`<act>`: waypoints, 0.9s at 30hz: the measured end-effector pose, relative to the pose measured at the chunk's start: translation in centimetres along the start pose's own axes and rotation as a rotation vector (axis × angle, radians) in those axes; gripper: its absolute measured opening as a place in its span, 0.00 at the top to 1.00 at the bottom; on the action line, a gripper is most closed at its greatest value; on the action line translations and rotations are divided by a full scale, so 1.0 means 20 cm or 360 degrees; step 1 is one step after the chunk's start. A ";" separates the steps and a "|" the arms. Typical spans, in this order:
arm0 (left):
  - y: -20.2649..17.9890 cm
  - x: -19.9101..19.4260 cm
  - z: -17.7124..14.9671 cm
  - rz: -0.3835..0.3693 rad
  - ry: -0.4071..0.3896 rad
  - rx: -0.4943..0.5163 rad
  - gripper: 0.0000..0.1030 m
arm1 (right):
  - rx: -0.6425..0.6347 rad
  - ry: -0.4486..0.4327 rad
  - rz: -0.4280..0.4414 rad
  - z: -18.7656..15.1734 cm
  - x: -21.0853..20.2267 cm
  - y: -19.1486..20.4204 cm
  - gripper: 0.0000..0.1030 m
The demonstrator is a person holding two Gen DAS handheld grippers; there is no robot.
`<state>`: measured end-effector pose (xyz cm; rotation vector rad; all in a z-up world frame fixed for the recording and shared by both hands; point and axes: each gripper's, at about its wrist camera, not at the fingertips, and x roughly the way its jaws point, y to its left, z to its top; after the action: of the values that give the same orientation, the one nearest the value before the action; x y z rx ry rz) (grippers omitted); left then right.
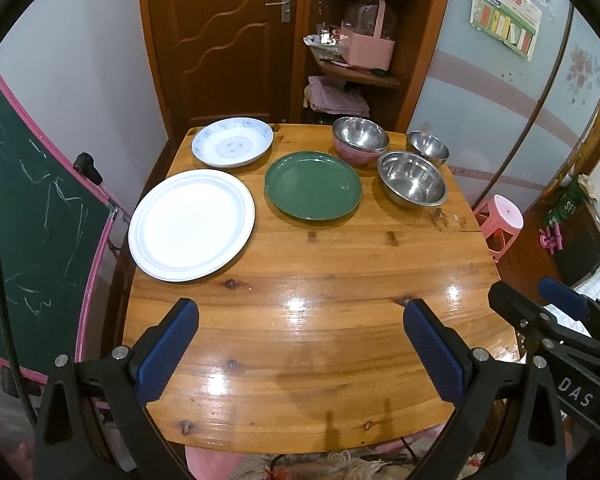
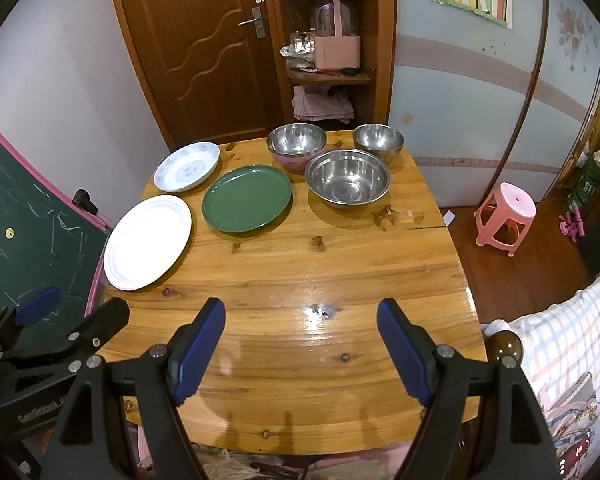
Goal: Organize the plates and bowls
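On the wooden table [image 1: 300,340] [image 2: 300,272] lie a large white plate [image 1: 191,224] [image 2: 148,242], a blue-patterned plate [image 1: 233,142] [image 2: 187,166] and a green plate [image 1: 313,185] [image 2: 247,198]. A steel bowl nested in a pink bowl [image 1: 360,140] [image 2: 296,146], a large steel bowl [image 1: 412,178] [image 2: 348,176] and a small steel bowl [image 1: 427,148] [image 2: 379,140] stand at the far right. My left gripper [image 1: 300,312] [image 2: 72,304] hovers open over the near table edge, holding nothing. My right gripper [image 2: 300,312] [image 1: 540,292] is open too, beside it.
A green chalkboard [image 1: 40,220] with a pink frame leans at the table's left side. Behind the table are a wooden door [image 1: 220,40] and a shelf unit [image 1: 356,60]. A pink stool [image 2: 506,216] stands on the floor to the right, and a checked cloth [image 2: 572,344] lies near right.
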<state>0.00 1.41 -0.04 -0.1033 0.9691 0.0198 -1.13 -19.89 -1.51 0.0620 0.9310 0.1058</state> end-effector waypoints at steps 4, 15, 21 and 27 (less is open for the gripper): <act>0.01 0.00 0.00 0.0015 0.0003 -0.0003 0.01 | 0.0056 -0.0022 0.0068 0.00 -0.02 -0.04 0.23; 0.01 -0.02 -0.01 0.0018 -0.0019 0.0014 0.01 | 0.0031 -0.0037 0.0071 -0.01 -0.04 0.00 0.23; 0.02 -0.04 -0.02 0.0028 -0.0040 0.0008 0.01 | 0.0018 -0.0047 0.0066 0.00 -0.05 0.02 0.23; 0.03 -0.07 -0.01 0.0036 -0.0068 0.0016 0.01 | -0.0016 -0.0083 0.0071 0.01 -0.07 0.05 0.23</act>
<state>-1.07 2.05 0.92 -0.0825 0.9273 0.0380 -1.86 -18.97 -0.15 0.0762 0.8770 0.1496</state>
